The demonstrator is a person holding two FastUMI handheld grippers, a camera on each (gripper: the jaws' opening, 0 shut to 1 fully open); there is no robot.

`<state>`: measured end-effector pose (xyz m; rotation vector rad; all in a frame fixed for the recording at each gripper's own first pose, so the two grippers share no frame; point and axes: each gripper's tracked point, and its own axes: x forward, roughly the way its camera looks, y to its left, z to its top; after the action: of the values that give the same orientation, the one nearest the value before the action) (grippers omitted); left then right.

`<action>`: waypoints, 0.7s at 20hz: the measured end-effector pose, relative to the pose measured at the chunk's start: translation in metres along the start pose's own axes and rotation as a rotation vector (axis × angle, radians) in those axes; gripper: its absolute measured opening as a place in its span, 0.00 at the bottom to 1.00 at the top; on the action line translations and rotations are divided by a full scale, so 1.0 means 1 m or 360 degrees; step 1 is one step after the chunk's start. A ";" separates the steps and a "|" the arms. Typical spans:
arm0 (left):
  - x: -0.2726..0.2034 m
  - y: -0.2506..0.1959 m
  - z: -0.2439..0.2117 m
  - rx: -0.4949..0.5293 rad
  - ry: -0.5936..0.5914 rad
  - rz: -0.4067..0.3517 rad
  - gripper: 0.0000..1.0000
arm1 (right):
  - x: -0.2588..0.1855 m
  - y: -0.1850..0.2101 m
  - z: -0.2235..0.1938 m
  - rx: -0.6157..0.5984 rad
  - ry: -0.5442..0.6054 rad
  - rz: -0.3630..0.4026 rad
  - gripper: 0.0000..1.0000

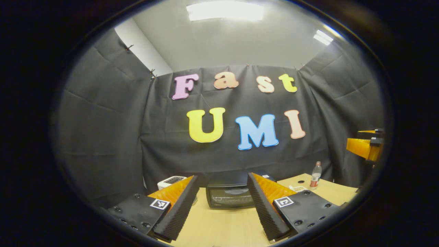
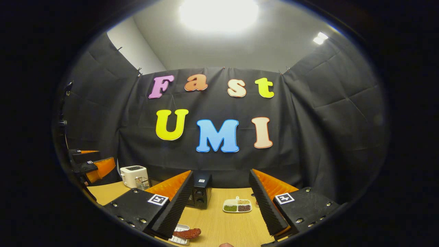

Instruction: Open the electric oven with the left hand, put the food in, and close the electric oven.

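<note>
The electric oven [image 1: 229,196] stands at the far side of the worktop [image 1: 223,228], close to the booth's wall, with its door facing the left gripper [image 1: 222,206]. The door looks closed, so opening it is probably the step not yet done. In the left gripper view the oven sits between the two spread fingers, which suggests that this gripper is lined up with the door on purpose; the gripper is open and holds nothing, well apart from the oven.

In the right gripper view the oven [image 2: 200,193] shows by its knob side, behind the left finger. The food [image 2: 187,233], a reddish-brown piece that may be a sausage, lies on a small white tray [image 2: 180,237] at the near edge of the worktop [image 2: 223,223], just beside the right gripper [image 2: 221,207]. This gripper is also open and empty, and it seems to wait near the food until the door is down.

Farther out stand a white toaster [image 2: 134,176], a divided dish [image 2: 237,206] with beans or grains, and a bottle [image 1: 316,175] near the right end of the worktop.
</note>
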<state>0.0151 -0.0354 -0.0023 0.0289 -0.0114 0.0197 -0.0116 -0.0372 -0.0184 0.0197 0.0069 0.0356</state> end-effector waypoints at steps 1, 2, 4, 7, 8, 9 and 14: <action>0.006 0.000 -0.001 -0.0008 0.0003 0.0005 0.99 | -0.001 0.000 0.001 -0.0002 -0.0004 0.0004 0.97; 0.012 0.000 -0.002 -0.0014 0.0006 0.0006 0.99 | -0.001 -0.001 0.002 -0.0013 -0.0011 0.0006 0.97; 0.031 -0.002 -0.005 -0.0016 0.0003 -0.0001 0.99 | 0.002 -0.002 0.003 -0.0039 -0.0019 0.0005 0.97; 0.062 -0.009 -0.013 -0.0011 0.0010 -0.0047 0.99 | 0.009 -0.007 0.008 -0.0013 -0.0035 -0.0044 0.97; 0.073 -0.010 -0.014 -0.0008 0.0006 -0.0059 0.99 | 0.013 -0.008 0.009 -0.0013 -0.0041 -0.0063 0.97; 0.084 -0.011 -0.019 -0.0010 0.0009 -0.0072 0.99 | 0.017 -0.011 0.009 -0.0026 -0.0039 -0.0090 0.97; 0.143 -0.020 -0.054 -0.0056 0.0075 -0.0138 0.99 | 0.032 -0.020 0.010 -0.0062 -0.0033 -0.0224 0.97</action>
<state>0.1593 -0.0506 -0.0548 -0.0060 0.0368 -0.0663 0.0208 -0.0567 -0.0086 -0.0194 -0.0129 -0.1052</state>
